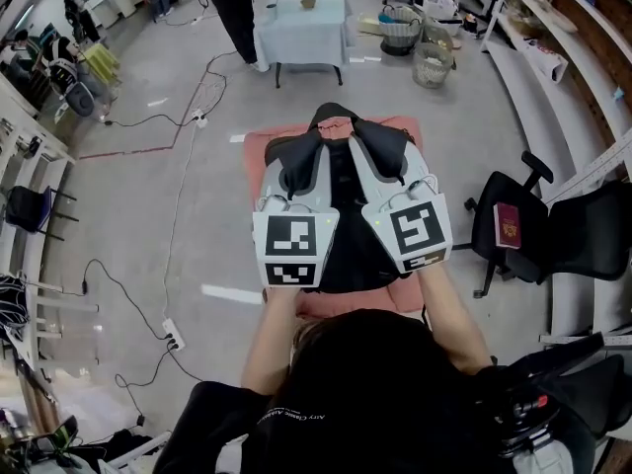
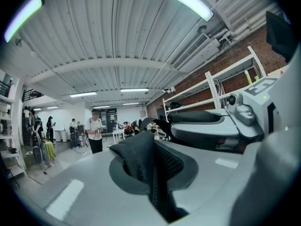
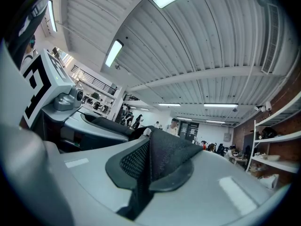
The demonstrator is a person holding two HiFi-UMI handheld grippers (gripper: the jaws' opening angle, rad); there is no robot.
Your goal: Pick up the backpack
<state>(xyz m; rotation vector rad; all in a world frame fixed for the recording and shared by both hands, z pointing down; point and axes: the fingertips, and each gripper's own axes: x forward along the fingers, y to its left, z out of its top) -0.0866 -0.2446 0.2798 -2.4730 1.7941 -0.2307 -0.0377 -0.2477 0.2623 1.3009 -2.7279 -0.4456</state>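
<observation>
Backpack could slip free
My left gripper at 11 o'clock, right gripper at 1, each clench one thin mesh strap; weight may tug it out.

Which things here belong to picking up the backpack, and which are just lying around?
Job: backpack; its two straps; left gripper and right gripper, each shut on a strap.
Lying about: office chair, red booklet, baskets, power strip, cloth-covered table.

backpack on mat, chair to its right, table beyond it
</observation>
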